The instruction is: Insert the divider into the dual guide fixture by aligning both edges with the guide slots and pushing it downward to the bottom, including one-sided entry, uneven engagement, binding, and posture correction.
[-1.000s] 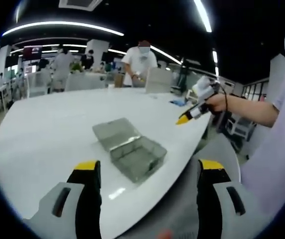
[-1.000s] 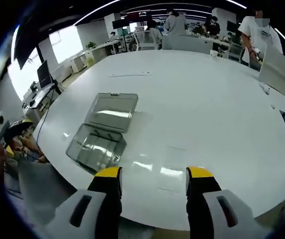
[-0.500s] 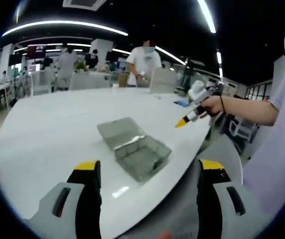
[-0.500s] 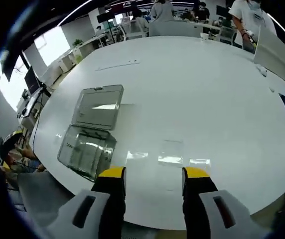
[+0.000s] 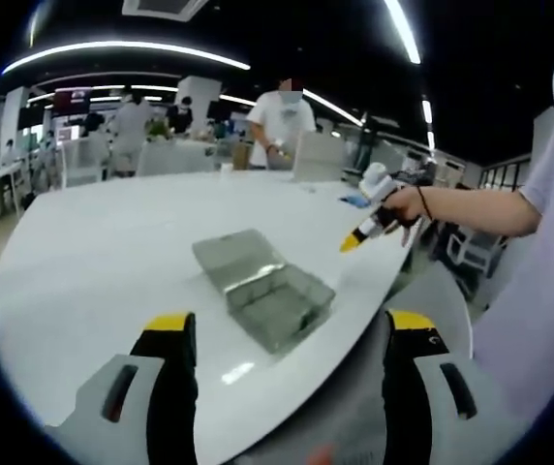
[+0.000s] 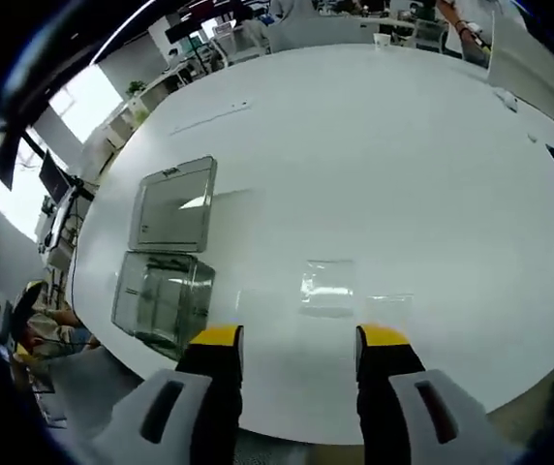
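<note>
Both hand-held grippers stand released, jaws apart with nothing between them. In the left gripper view, the left hand-held gripper (image 5: 290,339) hangs over the near edge of the white desk (image 5: 93,262), its jaws pointing toward the clear fixture box (image 5: 267,291) that lies open near that edge with its lid flat beside it. Farther right, the person's hand (image 5: 408,203) holds the right hand-held gripper (image 5: 354,237) above the desk's rim, tip angled down and well apart from the box.

In the right gripper view, the right hand-held gripper (image 6: 299,339) looks steeply down on the desk (image 6: 403,155). A clear flat divider (image 6: 327,288) lies on the surface just ahead of the jaws. The box (image 6: 161,302) sits left of it at the desk's edge, lid (image 6: 174,203) spread open beyond. Wide bare surface stretches ahead and to the right.
</note>
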`<control>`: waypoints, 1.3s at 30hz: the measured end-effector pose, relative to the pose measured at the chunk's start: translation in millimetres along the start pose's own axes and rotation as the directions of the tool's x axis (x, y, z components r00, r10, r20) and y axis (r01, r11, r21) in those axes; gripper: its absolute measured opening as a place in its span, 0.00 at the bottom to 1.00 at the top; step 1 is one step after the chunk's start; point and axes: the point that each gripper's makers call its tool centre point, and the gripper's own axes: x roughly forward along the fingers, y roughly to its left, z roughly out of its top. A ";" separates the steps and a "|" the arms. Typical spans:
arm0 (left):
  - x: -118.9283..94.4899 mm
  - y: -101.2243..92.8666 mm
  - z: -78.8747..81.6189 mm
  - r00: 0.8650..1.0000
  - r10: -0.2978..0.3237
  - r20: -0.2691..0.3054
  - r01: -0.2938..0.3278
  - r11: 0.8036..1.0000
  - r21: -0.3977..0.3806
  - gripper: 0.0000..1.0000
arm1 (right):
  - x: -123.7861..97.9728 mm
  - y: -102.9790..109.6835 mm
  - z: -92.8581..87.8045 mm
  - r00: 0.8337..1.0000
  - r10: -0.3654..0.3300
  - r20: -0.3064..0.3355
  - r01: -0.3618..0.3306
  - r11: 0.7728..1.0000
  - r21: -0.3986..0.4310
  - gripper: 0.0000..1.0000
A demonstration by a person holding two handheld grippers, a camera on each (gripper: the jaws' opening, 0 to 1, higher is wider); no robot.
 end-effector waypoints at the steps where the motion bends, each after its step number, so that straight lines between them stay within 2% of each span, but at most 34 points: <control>1: -0.9 0.5 0.3 1.000 0.003 -0.001 -0.003 1.000 0.001 0.77 | 2.9 -1.3 -1.7 1.000 0.005 -0.020 -0.005 1.000 0.003 0.42; 3: -2.4 1.4 1.2 1.000 0.009 0.000 -0.009 1.000 0.004 0.77 | 7.8 -4.6 -3.1 0.999 0.011 -0.045 -0.009 0.999 0.033 0.42; 21: -16.8 8.1 2.8 0.997 0.076 0.023 -0.076 0.997 -0.019 0.77 | 34.6 -13.7 -0.1 0.991 0.076 -0.110 -0.062 0.990 0.128 0.45; 25: -20.0 9.8 -1.0 0.995 0.093 0.023 -0.092 0.995 -0.031 0.77 | 32.7 -1.8 -11.5 0.987 0.075 -0.143 -0.058 0.991 0.120 0.44; 30: -20.7 8.4 -2.7 0.995 0.102 0.023 -0.101 0.994 -0.036 0.77 | 32.8 3.1 -19.8 0.981 0.079 -0.175 -0.052 0.987 0.155 0.44; 39: -20.0 4.2 -2.0 0.994 0.105 0.030 -0.104 0.994 -0.040 0.77 | 31.8 8.3 -21.1 0.980 0.077 -0.184 -0.052 0.989 0.139 0.42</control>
